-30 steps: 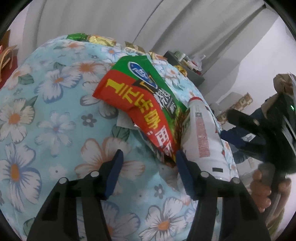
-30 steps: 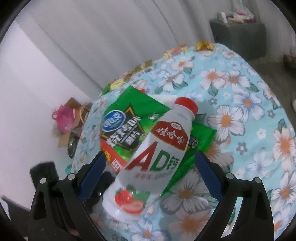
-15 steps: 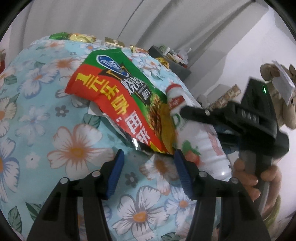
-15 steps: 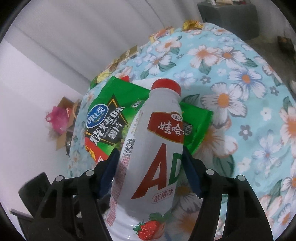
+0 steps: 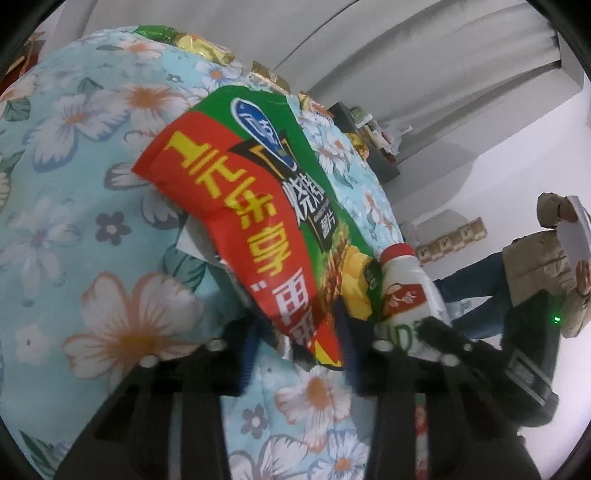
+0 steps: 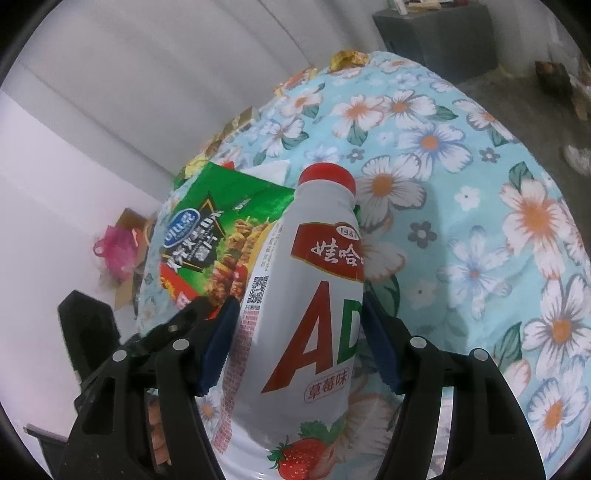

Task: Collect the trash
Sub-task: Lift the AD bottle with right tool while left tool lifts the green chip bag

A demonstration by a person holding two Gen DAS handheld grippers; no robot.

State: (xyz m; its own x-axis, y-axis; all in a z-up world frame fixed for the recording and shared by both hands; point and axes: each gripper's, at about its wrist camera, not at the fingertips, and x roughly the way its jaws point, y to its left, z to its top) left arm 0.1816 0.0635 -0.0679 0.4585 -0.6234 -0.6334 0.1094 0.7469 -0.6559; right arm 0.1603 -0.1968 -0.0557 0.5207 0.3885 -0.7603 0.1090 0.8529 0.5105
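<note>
A red and green chip bag (image 5: 258,229) lies on the floral cloth (image 5: 74,221), its lower corner between the jaws of my left gripper (image 5: 299,354). Those jaws are closing, and both pads touch the bag. A white drink bottle (image 6: 306,295) with a red cap stands out along my right gripper (image 6: 295,343), whose blue pads press on its two sides. The bottle (image 5: 402,288) also shows in the left wrist view, just right of the bag, with a right finger across its base. In the right wrist view the chip bag (image 6: 207,251) is left of the bottle.
Small gold and green wrappers (image 5: 207,51) line the cloth's far edge. A grey cabinet (image 6: 432,33) stands beyond it by the curtain. A person (image 5: 535,266) holding paper is at the right. A pink bag (image 6: 114,251) and cardboard lie on the floor at the left.
My left jaws have narrowed onto the bag's lower corner. My right jaws have come in from wide apart onto the bottle, which now fills more of the right wrist view.
</note>
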